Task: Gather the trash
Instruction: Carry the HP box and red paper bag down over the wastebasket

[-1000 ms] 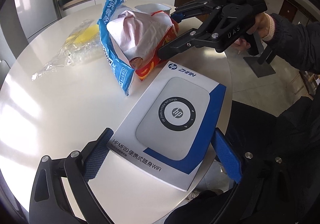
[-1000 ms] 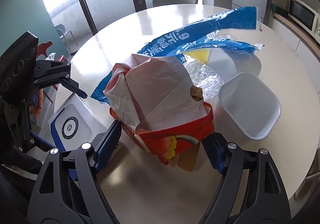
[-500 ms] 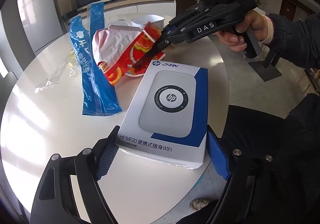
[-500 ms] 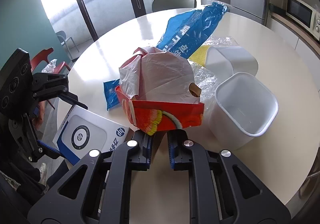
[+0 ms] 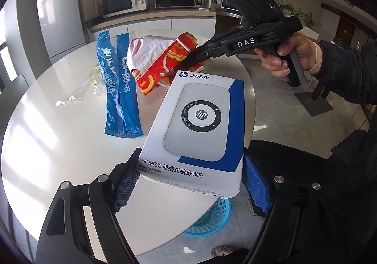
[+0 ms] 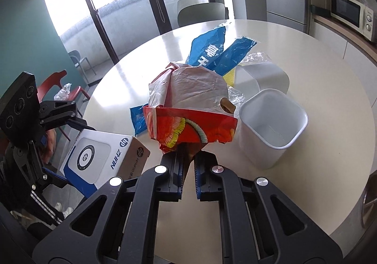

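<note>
currently both grippers hold trash above the round white table (image 5: 59,146).

right gripper (image 6: 188,169): jaws closing, pinched narrow on the lower edge of the red snack bag (image 6: 190,129), a crinkled glossy foil pouch with a pale crumpled inner face, standing upright above the pads, mouth up. left gripper (image 5: 188,183): blue textured pads (image 5: 124,183) set wide against the two long sides of the white and blue cardboard box (image 5: 198,122), a flat rectangular carton tilted up, long axis running away from the gripper. just behind the bag lie a long blue plastic wrapper (image 5: 120,89) and clear crinkled film (image 5: 87,84) on the table. beside the bag, two white rounded-square plastic tubs: one upright (image 6: 271,127) and empty, one tipped on its side (image 6: 266,77). a blue mesh basket (image 5: 209,219) sits on the floor below the table edge.
</note>
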The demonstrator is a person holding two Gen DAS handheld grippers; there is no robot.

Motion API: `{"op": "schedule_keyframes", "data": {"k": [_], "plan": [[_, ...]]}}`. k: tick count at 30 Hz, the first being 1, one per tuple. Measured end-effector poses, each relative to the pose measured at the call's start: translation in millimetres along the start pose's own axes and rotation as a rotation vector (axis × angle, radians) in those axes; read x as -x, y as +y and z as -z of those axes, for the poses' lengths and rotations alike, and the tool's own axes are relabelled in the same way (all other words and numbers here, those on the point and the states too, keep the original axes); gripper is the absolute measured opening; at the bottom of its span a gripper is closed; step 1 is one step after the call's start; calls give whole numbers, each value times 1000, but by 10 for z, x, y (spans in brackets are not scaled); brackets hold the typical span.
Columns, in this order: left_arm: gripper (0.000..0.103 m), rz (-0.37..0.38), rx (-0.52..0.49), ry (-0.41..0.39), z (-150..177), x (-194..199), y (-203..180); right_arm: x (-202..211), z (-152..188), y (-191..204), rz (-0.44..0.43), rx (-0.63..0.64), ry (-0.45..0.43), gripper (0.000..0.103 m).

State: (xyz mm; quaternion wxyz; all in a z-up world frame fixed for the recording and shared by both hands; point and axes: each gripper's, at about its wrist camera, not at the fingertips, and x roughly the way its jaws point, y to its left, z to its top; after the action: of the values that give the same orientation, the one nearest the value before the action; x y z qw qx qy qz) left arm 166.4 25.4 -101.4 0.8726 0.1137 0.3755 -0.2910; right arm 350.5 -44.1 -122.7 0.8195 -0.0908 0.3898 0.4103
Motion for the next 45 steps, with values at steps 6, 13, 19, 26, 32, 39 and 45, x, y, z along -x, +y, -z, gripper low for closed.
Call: {"op": "schedule_keyframes", "data": {"k": [6,13,19,26,32,39,45], "plan": [[80,-12,24,-31,97,203,-142,224,86,91,-2,12,-27,7],[80,-33,33,-33,237,418,-394,552,234,304,-11,48,-56,7],[80,-49,50,-24,424,529,-609,781,506,518,-16,78,-64,7],[80,-53,68,6,691,553,-828,890,933,761,-45,108,-31,7],[80,-45,86,57,912,461,-915,892,1231,903,-64,129,9,7],[80,-15,122,137,1155,190,-833,755,1483,876,-85,114,65,7],[80,20,151,222,1344,-140,-648,491,1672,779,-104,97,137,7]]}}
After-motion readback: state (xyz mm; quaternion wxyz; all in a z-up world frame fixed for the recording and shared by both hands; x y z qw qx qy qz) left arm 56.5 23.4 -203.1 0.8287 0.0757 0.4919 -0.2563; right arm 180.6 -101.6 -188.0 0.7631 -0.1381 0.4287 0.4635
